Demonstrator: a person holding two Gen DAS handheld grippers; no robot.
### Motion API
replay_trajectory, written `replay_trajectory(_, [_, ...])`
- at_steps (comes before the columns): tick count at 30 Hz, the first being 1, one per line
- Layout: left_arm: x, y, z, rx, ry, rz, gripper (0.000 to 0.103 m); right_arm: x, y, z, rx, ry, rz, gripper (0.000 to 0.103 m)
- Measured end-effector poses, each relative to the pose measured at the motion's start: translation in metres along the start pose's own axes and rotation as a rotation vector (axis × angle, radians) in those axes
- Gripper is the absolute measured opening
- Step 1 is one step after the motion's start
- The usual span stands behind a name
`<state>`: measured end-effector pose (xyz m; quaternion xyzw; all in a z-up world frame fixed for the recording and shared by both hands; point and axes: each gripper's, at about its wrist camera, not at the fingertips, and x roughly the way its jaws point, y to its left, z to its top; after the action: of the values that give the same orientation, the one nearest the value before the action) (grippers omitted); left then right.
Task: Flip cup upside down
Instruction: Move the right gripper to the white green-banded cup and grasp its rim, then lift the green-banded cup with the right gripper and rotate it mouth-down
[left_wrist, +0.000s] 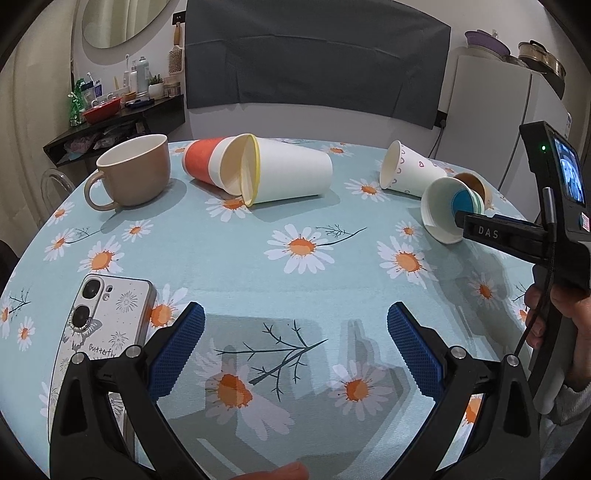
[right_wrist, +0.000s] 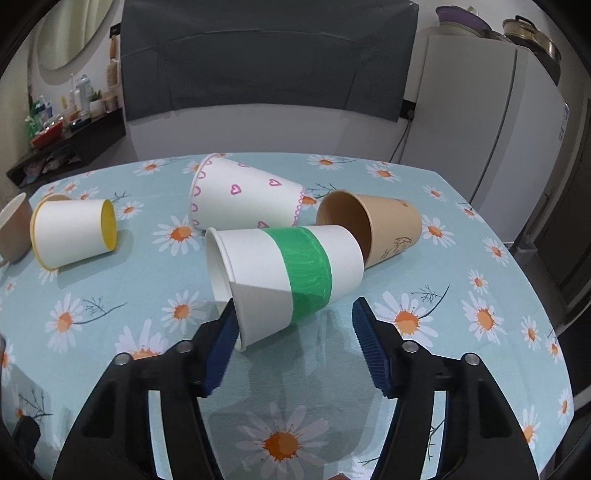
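A white paper cup with a green band (right_wrist: 284, 277) lies on its side on the daisy tablecloth, mouth to the left. My right gripper (right_wrist: 293, 325) is open around its lower side; the left pad (right_wrist: 221, 347) is at the cup's rim, the right pad (right_wrist: 369, 347) stands apart from it. In the left wrist view the same cup (left_wrist: 443, 210) shows its mouth, with the right gripper's finger (left_wrist: 491, 232) at its rim. My left gripper (left_wrist: 295, 350) is open and empty above the near table.
Other cups lie on their sides: heart-patterned (right_wrist: 243, 195), brown (right_wrist: 373, 225), yellow-rimmed white (right_wrist: 74, 232), red-banded (left_wrist: 201, 158). A beige mug (left_wrist: 133, 173) stands upright at back left. A phone (left_wrist: 99, 325) lies at the near left. A fridge (right_wrist: 480, 122) stands right.
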<state>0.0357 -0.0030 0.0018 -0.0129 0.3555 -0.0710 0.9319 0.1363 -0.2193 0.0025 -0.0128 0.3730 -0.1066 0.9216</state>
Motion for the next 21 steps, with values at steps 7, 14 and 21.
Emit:
replay_trajectory(7, [0.0, 0.001, -0.001, 0.008, 0.004, 0.013, 0.097, 0.006, -0.008, -0.006, 0.003, 0.025, -0.026, 0.006])
replay_trajectory(14, [-0.005, 0.001, -0.004, 0.004, 0.006, 0.018, 0.097, -0.011, -0.007, -0.022, -0.04, 0.011, 0.001, 0.005])
replay_trajectory(21, [-0.019, -0.006, -0.01, 0.025, -0.011, 0.017, 0.097, -0.036, -0.002, -0.045, -0.081, 0.009, 0.069, 0.005])
